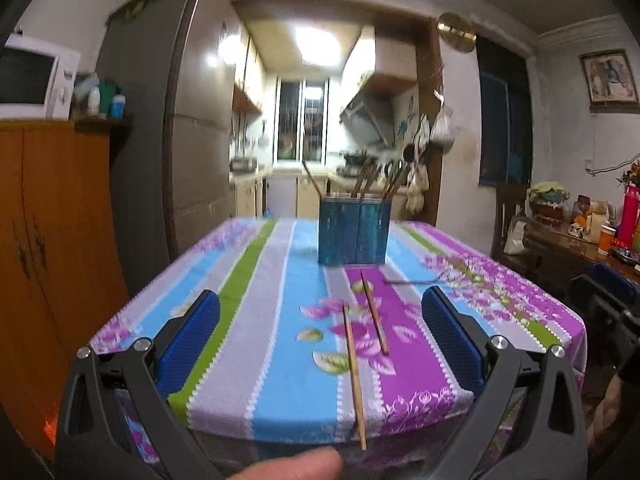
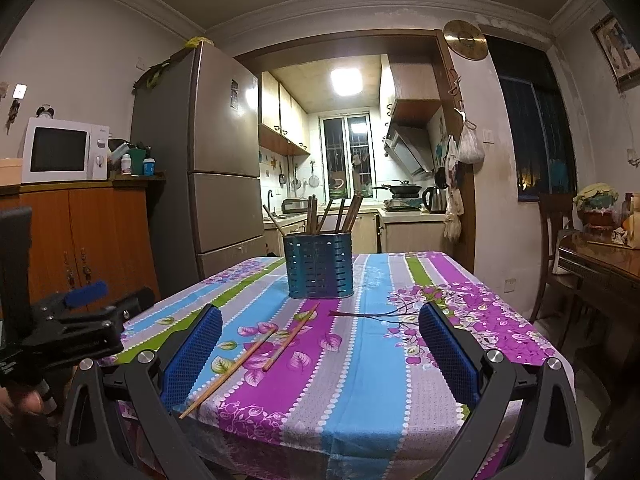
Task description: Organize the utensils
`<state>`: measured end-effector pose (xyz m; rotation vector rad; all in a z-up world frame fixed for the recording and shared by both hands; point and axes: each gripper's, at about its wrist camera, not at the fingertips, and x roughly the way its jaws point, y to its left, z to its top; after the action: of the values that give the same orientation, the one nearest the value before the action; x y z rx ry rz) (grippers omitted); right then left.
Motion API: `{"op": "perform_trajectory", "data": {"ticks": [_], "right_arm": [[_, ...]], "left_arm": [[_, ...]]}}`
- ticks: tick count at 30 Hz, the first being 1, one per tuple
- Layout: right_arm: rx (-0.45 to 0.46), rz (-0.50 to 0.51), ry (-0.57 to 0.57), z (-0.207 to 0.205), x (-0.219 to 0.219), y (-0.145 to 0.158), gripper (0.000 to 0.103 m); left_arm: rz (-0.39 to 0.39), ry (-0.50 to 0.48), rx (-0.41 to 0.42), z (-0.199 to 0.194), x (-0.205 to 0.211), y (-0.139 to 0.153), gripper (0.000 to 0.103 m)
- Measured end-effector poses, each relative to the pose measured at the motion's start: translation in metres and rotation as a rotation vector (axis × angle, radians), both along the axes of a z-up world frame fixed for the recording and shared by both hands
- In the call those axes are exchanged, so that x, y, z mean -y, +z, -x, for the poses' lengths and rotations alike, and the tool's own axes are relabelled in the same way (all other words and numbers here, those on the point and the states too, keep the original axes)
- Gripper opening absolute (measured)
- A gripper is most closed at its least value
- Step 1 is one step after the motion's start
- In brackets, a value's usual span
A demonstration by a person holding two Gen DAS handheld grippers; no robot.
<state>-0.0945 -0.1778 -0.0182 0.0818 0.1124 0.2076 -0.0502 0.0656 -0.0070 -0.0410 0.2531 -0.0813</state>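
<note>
Right wrist view: most chopsticks are already stood in the blue slotted holder (image 2: pixel 319 266), but two wooden chopsticks (image 2: pixel 228 372) and a dark one (image 2: pixel 352 314) are left on the tablecloth (image 2: pixel 360 380). Both the left gripper (image 1: pixel 320 328) and right gripper (image 2: pixel 320 344) are spread wide with nothing held.

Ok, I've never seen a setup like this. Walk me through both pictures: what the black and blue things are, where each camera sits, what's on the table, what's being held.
There is no robot here. A person holds a two-finger gripper in each hand, and each gripper carries a wide-angle camera that looks out along its fingers.

The left camera's picture shows the left gripper; the blue parts are its pads. The other picture shows the right gripper the same way, with the left one off at its left edge.

On the tablecloth stands a blue holder with chopsticks in it. Two light chopsticks lie loose in front of it, and a dark one lies to their right.

Both grippers are open and hold nothing.
</note>
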Motion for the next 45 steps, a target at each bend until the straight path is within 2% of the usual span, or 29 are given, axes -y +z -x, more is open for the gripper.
{"op": "perform_trajectory", "data": {"ticks": [9, 21, 28, 33, 37, 40, 41, 45], "right_arm": [[-0.046, 0.028, 0.002, -0.018, -0.005, -0.003, 0.098], [-0.113, 0.047, 0.028, -0.048, -0.01, -0.007, 0.098], [-0.193, 0.076, 0.055, -0.079, -0.013, -0.012, 0.098], [-0.321, 0.096, 0.041, -0.132, 0.02, -0.009, 0.098], [-0.417, 0.159, -0.038, -0.19, 0.062, -0.016, 0.098], [-0.538, 0.174, -0.039, -0.239, 0.085, -0.031, 0.098], [-0.575, 0.162, -0.029, -0.255, 0.092, -0.037, 0.098], [-0.689, 0.1, -0.054, -0.31, 0.114, -0.058, 0.098]], "left_arm": [[-0.034, 0.028, -0.101, -0.02, 0.0, -0.014, 0.097], [-0.058, 0.04, -0.195, -0.052, 0.001, -0.027, 0.097], [-0.057, 0.029, -0.253, -0.073, -0.002, -0.035, 0.097], [-0.067, 0.02, -0.318, -0.108, -0.026, -0.031, 0.097], [-0.098, 0.115, -0.344, -0.151, -0.063, -0.023, 0.097], [-0.117, 0.149, -0.419, -0.199, -0.087, -0.029, 0.097], [-0.124, 0.149, -0.472, -0.221, -0.094, -0.036, 0.097], [-0.117, 0.141, -0.585, -0.273, -0.108, -0.054, 0.097]]}}
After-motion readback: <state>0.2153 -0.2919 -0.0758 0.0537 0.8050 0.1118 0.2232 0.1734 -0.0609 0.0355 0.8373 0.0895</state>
